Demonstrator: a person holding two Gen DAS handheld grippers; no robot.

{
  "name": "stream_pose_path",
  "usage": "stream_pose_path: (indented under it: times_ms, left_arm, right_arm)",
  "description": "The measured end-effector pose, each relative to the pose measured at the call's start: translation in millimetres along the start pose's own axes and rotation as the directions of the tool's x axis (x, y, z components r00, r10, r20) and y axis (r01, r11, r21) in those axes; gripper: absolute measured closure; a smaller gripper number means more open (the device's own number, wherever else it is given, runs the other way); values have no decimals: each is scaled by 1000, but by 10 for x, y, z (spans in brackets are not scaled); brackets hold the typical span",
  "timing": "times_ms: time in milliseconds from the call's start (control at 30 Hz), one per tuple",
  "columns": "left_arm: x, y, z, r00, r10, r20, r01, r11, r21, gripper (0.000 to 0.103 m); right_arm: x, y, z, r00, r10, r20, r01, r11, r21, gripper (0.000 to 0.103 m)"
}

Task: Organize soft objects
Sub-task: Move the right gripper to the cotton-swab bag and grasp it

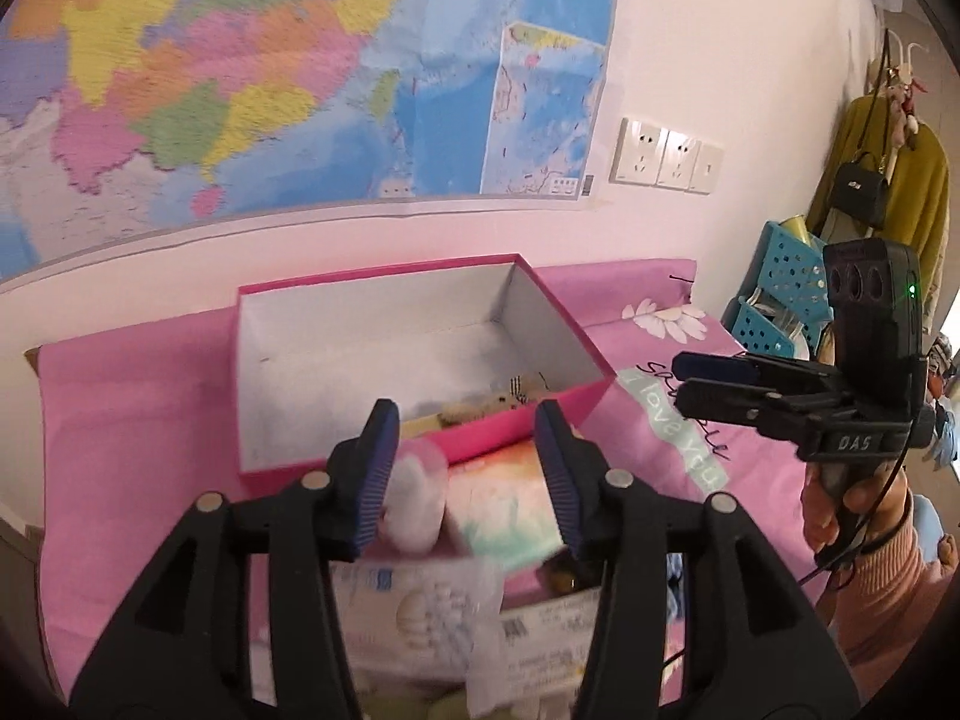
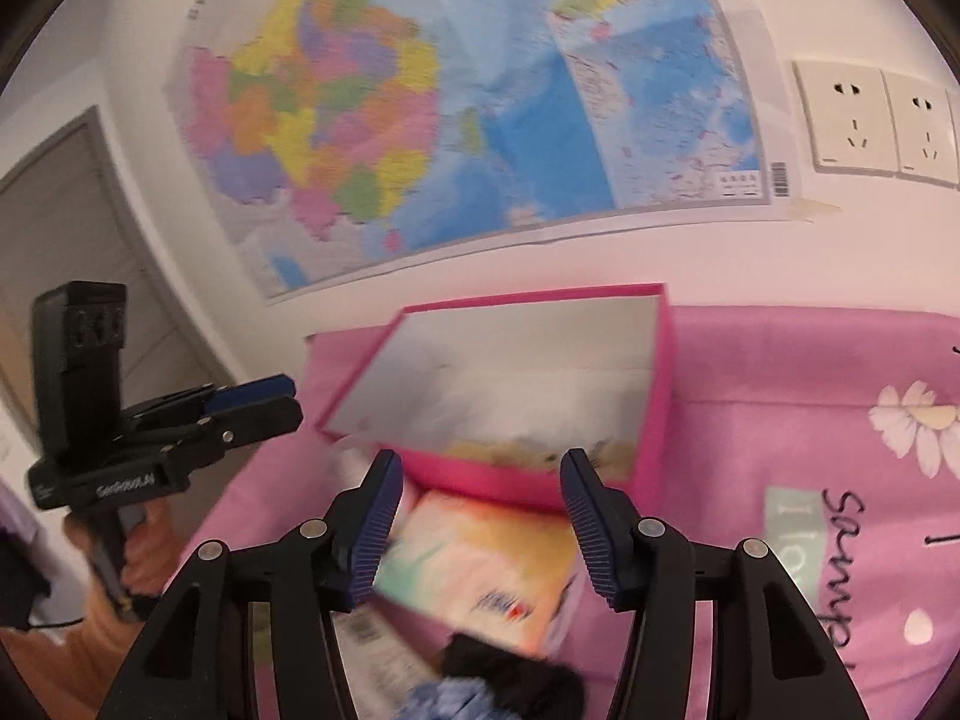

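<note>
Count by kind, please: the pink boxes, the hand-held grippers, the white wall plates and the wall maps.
Pink box: 1
Grippers: 2, the left gripper and the right gripper, both with jaws apart
White wall plates: 3
Wall map: 1
Total: 7

Open box [image 1: 414, 354] sits on the bed [image 1: 120, 420] against the wall, map [image 1: 240, 72] above it, sockets [image 1: 663, 157] right of the map. Tissue pack [image 2: 480, 558] lies just in front of the box; basket [image 1: 780, 294] far right.
</note>
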State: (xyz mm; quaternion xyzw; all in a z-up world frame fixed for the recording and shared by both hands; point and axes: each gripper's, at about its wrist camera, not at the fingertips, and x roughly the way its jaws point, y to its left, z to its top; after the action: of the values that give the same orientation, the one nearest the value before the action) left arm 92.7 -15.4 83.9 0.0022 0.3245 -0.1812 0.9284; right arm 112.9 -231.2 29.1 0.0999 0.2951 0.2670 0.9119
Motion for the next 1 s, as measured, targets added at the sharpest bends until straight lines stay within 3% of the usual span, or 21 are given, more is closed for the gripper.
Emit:
stream_pose_path:
  times_ms: [300,500,800,1000]
  left_arm:
    - [-190,198,-491,998,47,-29,-48,998,-39,54]
    - [-95,576,-845,990,96,-107,-109,986,-126,54]
    - [159,1037,-1175,974,96,-204,-139,968,-209,54]
    - [361,1179,-1252,968,68,-241,-123,967,-224,54]
  right_arm:
    - [-127,431,-302,983,174,-58,-175,984,-20,47]
    - [157,684,-506,955,249,-161,-253,967,-7,47]
    - [885,845,-815,919,226,-324,-218,974,60,47]
    - [1140,875,-904,912,210,-353,-185,977,101,47]
